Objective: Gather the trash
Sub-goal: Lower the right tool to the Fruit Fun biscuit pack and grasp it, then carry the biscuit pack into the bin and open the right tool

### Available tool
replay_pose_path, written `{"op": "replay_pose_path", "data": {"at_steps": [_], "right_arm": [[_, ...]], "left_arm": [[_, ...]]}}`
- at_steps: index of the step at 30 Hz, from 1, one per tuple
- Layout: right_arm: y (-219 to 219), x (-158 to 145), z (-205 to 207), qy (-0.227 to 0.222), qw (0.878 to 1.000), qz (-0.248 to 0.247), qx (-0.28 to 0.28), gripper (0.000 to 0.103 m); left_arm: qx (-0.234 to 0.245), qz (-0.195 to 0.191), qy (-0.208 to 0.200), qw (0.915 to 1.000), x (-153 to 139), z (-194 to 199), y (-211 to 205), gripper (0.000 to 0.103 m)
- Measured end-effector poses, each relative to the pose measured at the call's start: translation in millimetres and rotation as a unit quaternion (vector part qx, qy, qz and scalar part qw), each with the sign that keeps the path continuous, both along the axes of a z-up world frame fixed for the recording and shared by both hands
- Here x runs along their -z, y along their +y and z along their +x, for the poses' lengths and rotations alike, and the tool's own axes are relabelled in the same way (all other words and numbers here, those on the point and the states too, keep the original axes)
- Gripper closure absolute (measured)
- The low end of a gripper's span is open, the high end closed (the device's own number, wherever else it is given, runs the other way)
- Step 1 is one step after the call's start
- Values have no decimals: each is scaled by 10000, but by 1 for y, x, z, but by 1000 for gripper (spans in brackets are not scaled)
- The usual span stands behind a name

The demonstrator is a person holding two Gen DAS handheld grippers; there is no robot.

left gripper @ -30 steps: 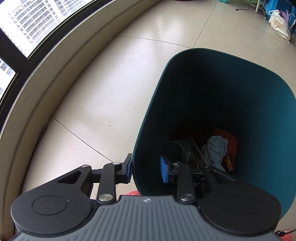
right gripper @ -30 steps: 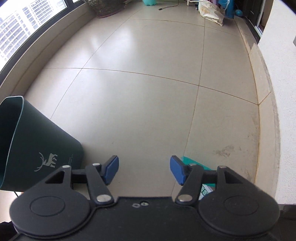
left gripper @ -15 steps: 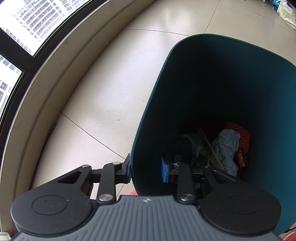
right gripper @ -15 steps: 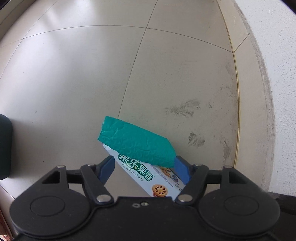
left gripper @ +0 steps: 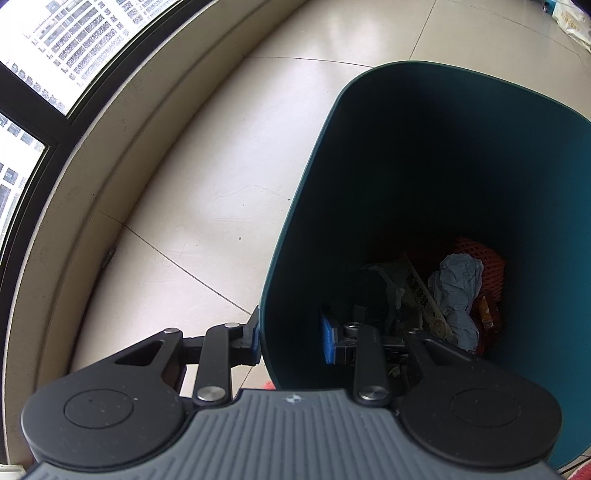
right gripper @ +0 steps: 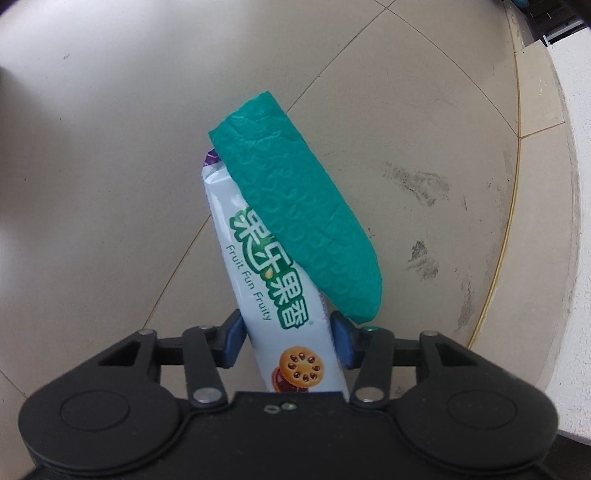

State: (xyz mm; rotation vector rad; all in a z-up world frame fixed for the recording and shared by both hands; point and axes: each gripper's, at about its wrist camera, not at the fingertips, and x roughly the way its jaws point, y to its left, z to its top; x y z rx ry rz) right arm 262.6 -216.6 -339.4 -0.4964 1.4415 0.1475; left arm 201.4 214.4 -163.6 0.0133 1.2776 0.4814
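My left gripper point(left gripper: 291, 338) straddles the near wall of a dark teal trash bin point(left gripper: 424, 155), one finger outside and one inside, shut on the rim. Inside the bin lie crumpled blue-grey paper point(left gripper: 460, 284), an orange foam net point(left gripper: 484, 258) and a snack wrapper point(left gripper: 421, 295). My right gripper point(right gripper: 286, 338) is over the floor with its fingers on either side of a white biscuit wrapper point(right gripper: 273, 295) printed "Fruit Fun Fruity". A folded teal bubble mailer point(right gripper: 295, 210) lies across the wrapper. The fingers look open around the wrapper, close to its edges.
A curved window ledge point(left gripper: 92, 173) and window run along the left of the tiled floor. A white wall and raised beige skirting point(right gripper: 546, 206) curve along the right. A white bag point(left gripper: 572, 18) lies far off at the top right.
My right gripper has moved down and forward over the wrapper and mailer, which now sit between its fingers. The fingers have narrowed. My left gripper holds the bin, slightly shifted.
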Motion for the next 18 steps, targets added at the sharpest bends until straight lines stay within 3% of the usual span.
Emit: {"op": "replay_pose_path", "data": {"at_steps": [4, 9, 13, 18], "right_arm": [[28, -19, -9, 41, 9992, 361, -177, 56], [52, -52, -14, 108, 9961, 876, -21, 56], [75, -91, -27, -13, 9943, 1042, -216, 57], [96, -138, -38, 59, 9852, 1710, -124, 57]], "left_arm": [[16, -42, -46, 10000, 0, -1, 2, 74], [38, -78, -81, 9999, -2, -3, 5, 74], [14, -190, -143, 9997, -4, -3, 8, 74], [50, -248, -202, 9995, -6, -5, 9, 74]]}}
